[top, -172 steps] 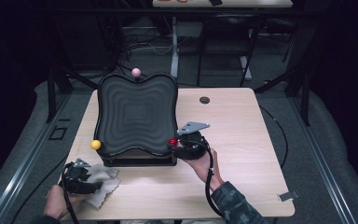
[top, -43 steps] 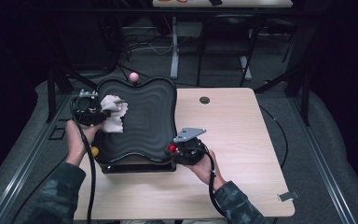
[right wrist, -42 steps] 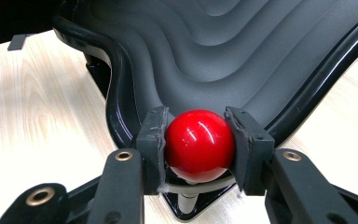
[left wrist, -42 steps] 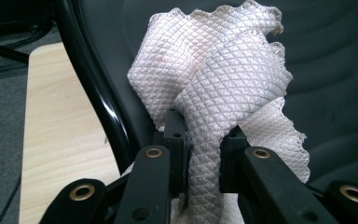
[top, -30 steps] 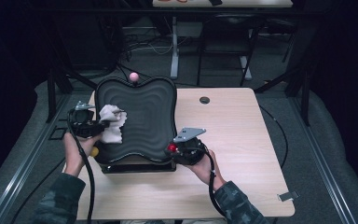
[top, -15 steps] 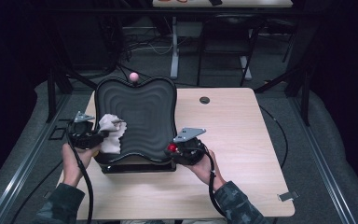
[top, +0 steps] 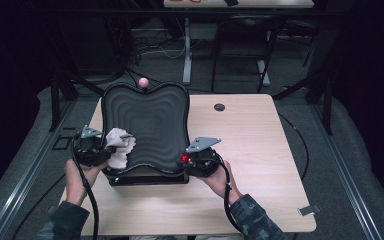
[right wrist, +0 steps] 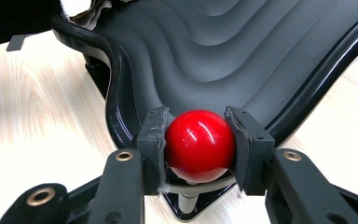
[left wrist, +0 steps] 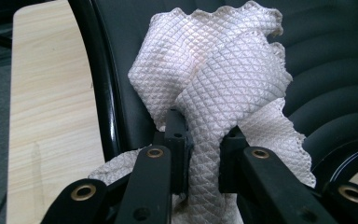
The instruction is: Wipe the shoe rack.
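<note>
Cloth (top: pixel 120 149), a pale quilted wipe, looks light and limp in the high view, draped over the black rippled tray (top: pixel 147 125) at its 8 o'clock rim; pinching a bunched fold seems the surest hold. There the left gripper (top: pixel 100 150) reaches in from 8 o'clock with the forearm low, while the right gripper (top: pixel 192 161) sits at the tray's 4 o'clock corner. In the left gripper view the jaws are nearly closed, clamping a twisted fold of cloth. In the right gripper view the jaws pinch a glossy red ball knob (right wrist: pixel 199 144), hard and likely slick, steadying the tray.
</note>
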{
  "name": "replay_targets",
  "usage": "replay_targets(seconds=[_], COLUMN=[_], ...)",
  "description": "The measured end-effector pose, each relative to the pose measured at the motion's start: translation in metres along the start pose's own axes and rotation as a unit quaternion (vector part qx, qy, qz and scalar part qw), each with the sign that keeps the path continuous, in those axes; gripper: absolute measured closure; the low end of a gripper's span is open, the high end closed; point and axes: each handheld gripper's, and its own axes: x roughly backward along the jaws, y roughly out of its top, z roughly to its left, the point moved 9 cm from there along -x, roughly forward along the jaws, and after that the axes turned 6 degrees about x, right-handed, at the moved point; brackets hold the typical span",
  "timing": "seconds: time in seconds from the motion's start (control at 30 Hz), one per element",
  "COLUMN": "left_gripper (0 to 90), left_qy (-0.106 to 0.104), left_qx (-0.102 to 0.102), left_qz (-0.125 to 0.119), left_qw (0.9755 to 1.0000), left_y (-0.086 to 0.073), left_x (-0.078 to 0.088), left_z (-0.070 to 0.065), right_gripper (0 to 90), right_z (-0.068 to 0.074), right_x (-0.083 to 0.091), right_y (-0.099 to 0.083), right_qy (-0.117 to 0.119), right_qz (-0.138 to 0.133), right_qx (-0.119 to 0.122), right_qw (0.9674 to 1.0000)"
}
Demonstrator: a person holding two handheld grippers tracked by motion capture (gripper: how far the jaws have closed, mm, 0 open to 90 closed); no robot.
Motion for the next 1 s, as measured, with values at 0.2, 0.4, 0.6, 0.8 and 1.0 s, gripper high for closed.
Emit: replay_targets(seconds=[0.2, 0.4, 0.6, 0.8, 1.0], left_gripper=[79.0, 78.9, 78.9, 78.7, 78.3], left_qy=[0.0, -0.009, -0.002, 0.009, 0.022], left_qx=[0.001, 0.013, 0.01, 0.005, 0.005], left_qz=[0.002, -0.001, -0.003, -0.004, -0.006], left_qw=[1.0, 0.9999, 0.9999, 0.9999, 0.9997], left_y=[0.0, 0.006, 0.02, 0.04, 0.06], left_x=[0.0, -0.002, -0.006, -0.012, -0.018], left_z=[0.0, 0.003, 0.006, 0.008, 0.012], right_gripper=[60.5, 60.5, 60.5, 60.5, 60.5], right_z=[0.0, 0.0, 0.0, 0.0, 0.0], right_x=[0.0, 0.0, 0.0, 0.0, 0.0], right_y=[0.0, 0.0, 0.0, 0.0, 0.0], right_qy=[-0.001, -0.001, 0.0, -0.001, -0.001], right_qz=[0.0, 0.001, 0.0, 0.001, 0.0], right_qx=[0.0, 0.0, 0.0, 0.0, 0.0], right_qw=[1.0, 1.0, 1.0, 1.0, 1.0])
